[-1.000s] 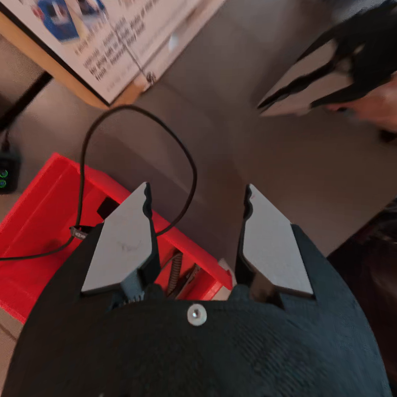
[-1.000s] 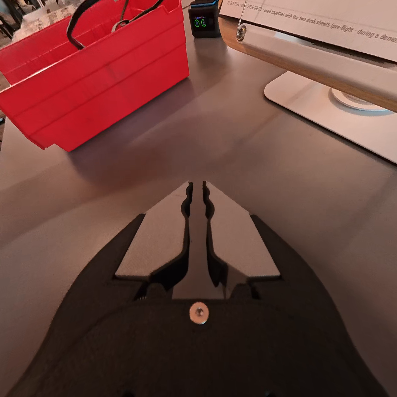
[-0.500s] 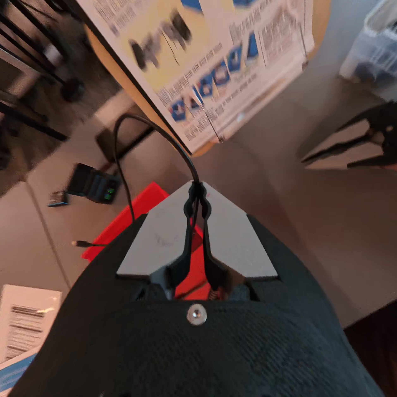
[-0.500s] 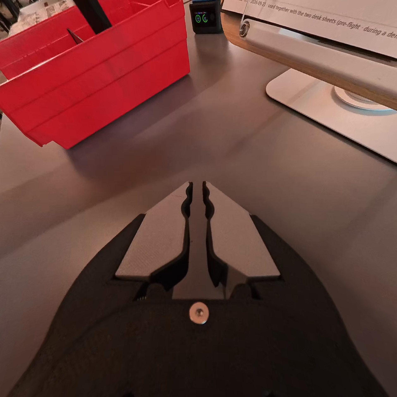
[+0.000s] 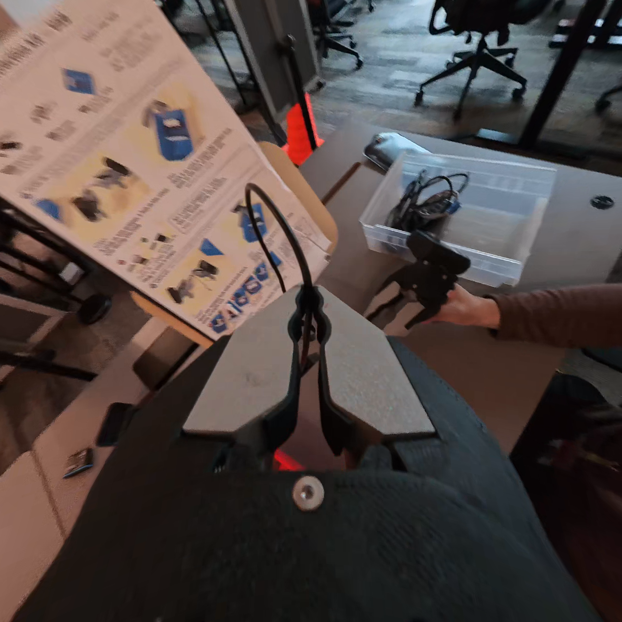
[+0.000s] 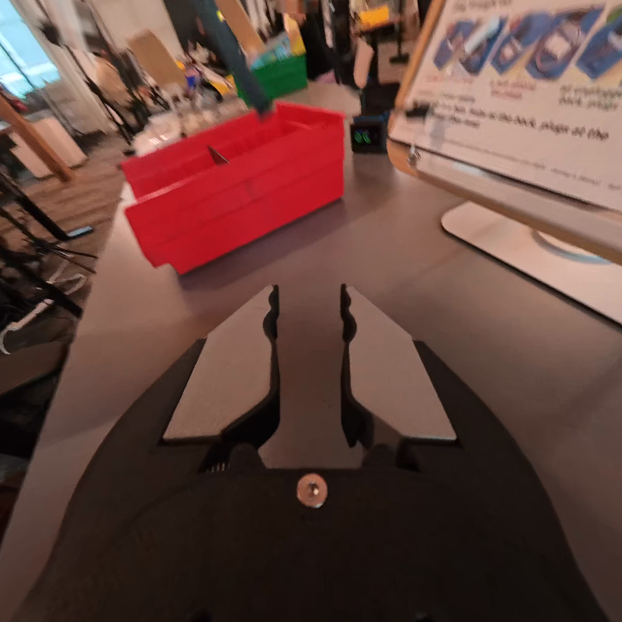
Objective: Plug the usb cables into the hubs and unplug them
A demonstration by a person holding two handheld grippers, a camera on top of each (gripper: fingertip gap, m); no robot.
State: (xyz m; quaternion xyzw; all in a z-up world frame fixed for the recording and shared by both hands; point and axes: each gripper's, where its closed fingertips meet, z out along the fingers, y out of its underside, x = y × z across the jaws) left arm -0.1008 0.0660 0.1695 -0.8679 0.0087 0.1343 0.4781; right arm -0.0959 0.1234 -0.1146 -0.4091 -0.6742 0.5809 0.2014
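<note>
My left gripper [image 5: 309, 296] is shut on a thin black usb cable [image 5: 276, 218], which loops up from the fingertips; it is raised above the table, and a strip of the red bin shows below the fingers. My right gripper [image 6: 309, 296] is open and empty, low over the grey table [image 6: 420, 286]. It also shows in the left wrist view [image 5: 427, 272], held by a hand. The red bin [image 6: 235, 198] stands ahead to the left in the right wrist view. No hub is clearly visible.
A tilted board with printed instruction sheets [image 5: 134, 151] stands on a white base [image 6: 525, 249]. A small black device with green lights [image 6: 365, 138] sits behind the bin. A clear plastic box holding cables [image 5: 464, 215] sits at the far right. Office chairs stand beyond. My hands' fingertips stand some 30 cm from each other.
My left gripper closed on the black cable over the red bin and lifted it up and away. My right gripper opened from nearly shut and tilted up slightly.
</note>
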